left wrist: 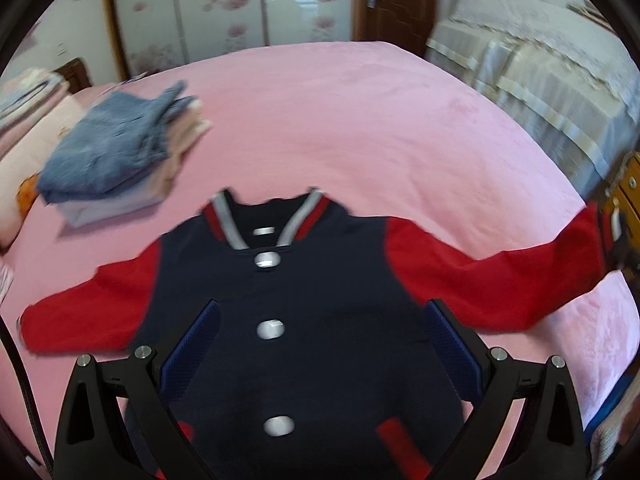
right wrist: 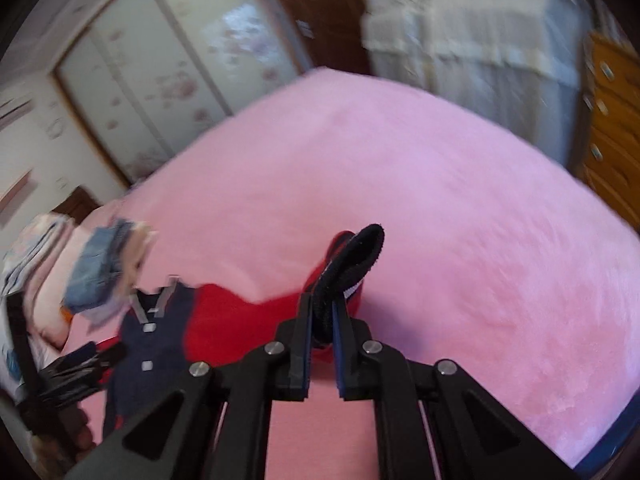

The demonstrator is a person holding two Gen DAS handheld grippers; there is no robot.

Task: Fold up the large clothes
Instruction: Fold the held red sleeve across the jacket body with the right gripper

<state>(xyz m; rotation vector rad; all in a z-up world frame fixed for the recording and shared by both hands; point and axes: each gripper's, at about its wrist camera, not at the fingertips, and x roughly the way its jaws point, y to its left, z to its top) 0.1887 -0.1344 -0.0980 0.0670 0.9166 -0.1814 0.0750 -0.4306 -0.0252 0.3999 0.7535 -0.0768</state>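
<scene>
**Two grippers, one jacket on a pink bed**

The right gripper (right wrist: 322, 316) is pinched tight on the dark ribbed cuff (right wrist: 352, 256) of a red sleeve, the cuff curling up above the blue pads (right wrist: 307, 320) and the sleeve lifted off the bedspread behind it. The left gripper (left wrist: 320, 320) hangs with its jaws spread wide over the jacket's navy front, nothing between the pads; it points steeply down at the garment.

One jacket (left wrist: 304, 320) lies face up near the front edge of the bed, collar away from the camera, navy body with two red sleeves spread to either side. Three pale snap buttons (left wrist: 270, 329) run down its front. One stack of folded clothes (left wrist: 116, 156), a blue denim piece on top, sits beyond the jacket to the left on the pink bedspread (left wrist: 360, 120).

The left wrist view shows the whole jacket, including the far-left sleeve lying flat and the right sleeve stretched towards the frame edge, where the other gripper is a blurred dark shape. The right wrist view alone shows the grip on the cuff, and the left gripper at its lower left edge. Both views are motion-blurred. A wardrobe (left wrist: 224, 12) with flowered doors stands behind.
</scene>
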